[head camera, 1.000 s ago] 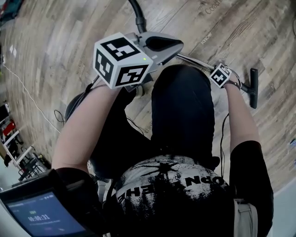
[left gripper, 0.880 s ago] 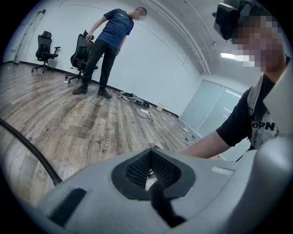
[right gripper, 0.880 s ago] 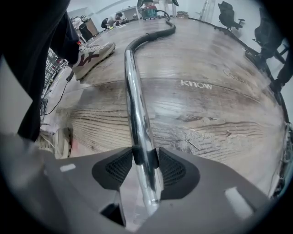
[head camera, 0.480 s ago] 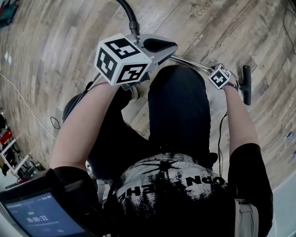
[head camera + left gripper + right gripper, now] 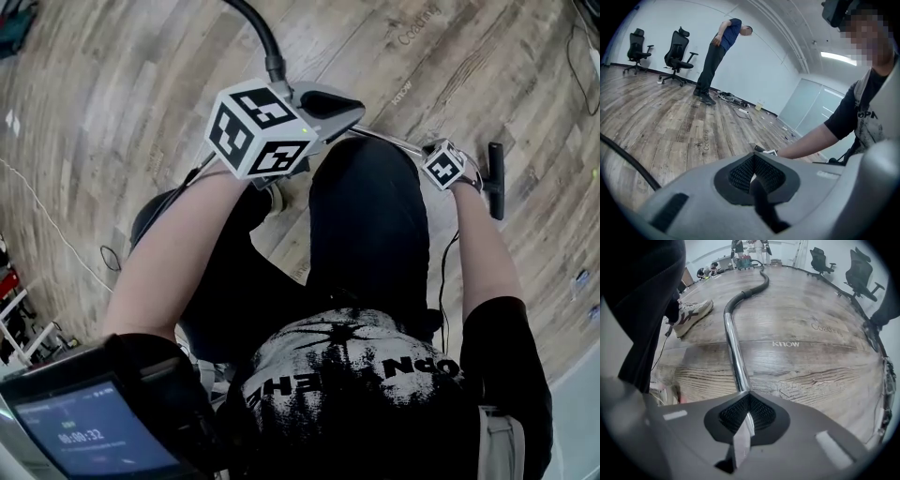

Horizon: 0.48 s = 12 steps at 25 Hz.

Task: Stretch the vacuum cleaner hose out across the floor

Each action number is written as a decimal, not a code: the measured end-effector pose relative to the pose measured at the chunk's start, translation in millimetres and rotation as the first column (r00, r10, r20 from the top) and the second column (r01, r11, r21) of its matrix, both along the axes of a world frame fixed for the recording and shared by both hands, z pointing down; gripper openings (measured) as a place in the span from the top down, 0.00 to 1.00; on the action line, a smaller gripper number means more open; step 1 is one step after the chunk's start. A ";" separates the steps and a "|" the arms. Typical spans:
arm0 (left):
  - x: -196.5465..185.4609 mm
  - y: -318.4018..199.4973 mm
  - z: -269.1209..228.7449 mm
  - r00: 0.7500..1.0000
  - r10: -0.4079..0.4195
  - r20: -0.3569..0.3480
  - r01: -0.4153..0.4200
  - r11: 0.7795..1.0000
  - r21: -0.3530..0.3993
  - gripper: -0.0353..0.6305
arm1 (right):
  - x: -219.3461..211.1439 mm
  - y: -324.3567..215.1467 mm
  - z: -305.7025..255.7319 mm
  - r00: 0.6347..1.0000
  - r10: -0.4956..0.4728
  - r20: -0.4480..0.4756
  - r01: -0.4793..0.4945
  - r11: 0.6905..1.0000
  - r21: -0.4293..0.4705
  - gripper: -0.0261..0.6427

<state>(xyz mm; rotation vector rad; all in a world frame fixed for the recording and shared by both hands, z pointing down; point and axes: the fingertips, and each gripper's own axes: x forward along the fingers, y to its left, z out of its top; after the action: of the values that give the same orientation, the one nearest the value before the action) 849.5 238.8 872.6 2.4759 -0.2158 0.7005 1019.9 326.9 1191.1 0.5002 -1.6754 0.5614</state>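
My right hand-held gripper (image 5: 748,399) just closed on the chrome wand (image 5: 733,352); wand runs ahead into hose (image 5: 751,289), where left hand-held gripper (image 5: 753,161) clamps.

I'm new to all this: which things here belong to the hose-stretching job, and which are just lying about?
Job: hose, floor brush, metal tube that the right claw has just closed on.
Lying about: office chairs, loose cables.
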 end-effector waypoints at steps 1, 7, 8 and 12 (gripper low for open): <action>0.4 3.6 2.5 1.000 0.017 0.012 -0.017 1.000 0.012 0.95 | 2.1 6.4 2.0 1.000 0.014 -0.005 -0.014 0.999 -0.029 0.95; -32.8 -34.3 -19.3 0.997 0.061 -0.049 -0.062 0.998 -0.021 0.95 | -19.0 -6.2 -44.7 0.993 0.113 -0.045 -0.117 0.987 -0.106 0.95; -36.0 -40.8 -23.8 0.996 0.065 -0.062 -0.066 0.997 -0.026 0.95 | -21.9 -9.1 -56.7 0.989 0.133 -0.059 -0.140 0.983 -0.118 0.95; -38.9 -44.2 -33.8 0.996 0.050 -0.070 -0.053 0.998 -0.037 0.95 | -47.7 -36.5 -101.2 0.991 0.132 -0.026 -0.133 0.991 -0.031 0.95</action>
<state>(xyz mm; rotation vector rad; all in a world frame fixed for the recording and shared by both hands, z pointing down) 810.6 194.6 838.8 2.4719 -0.1120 0.6334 972.2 290.5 1089.9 0.5951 -1.6158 0.6761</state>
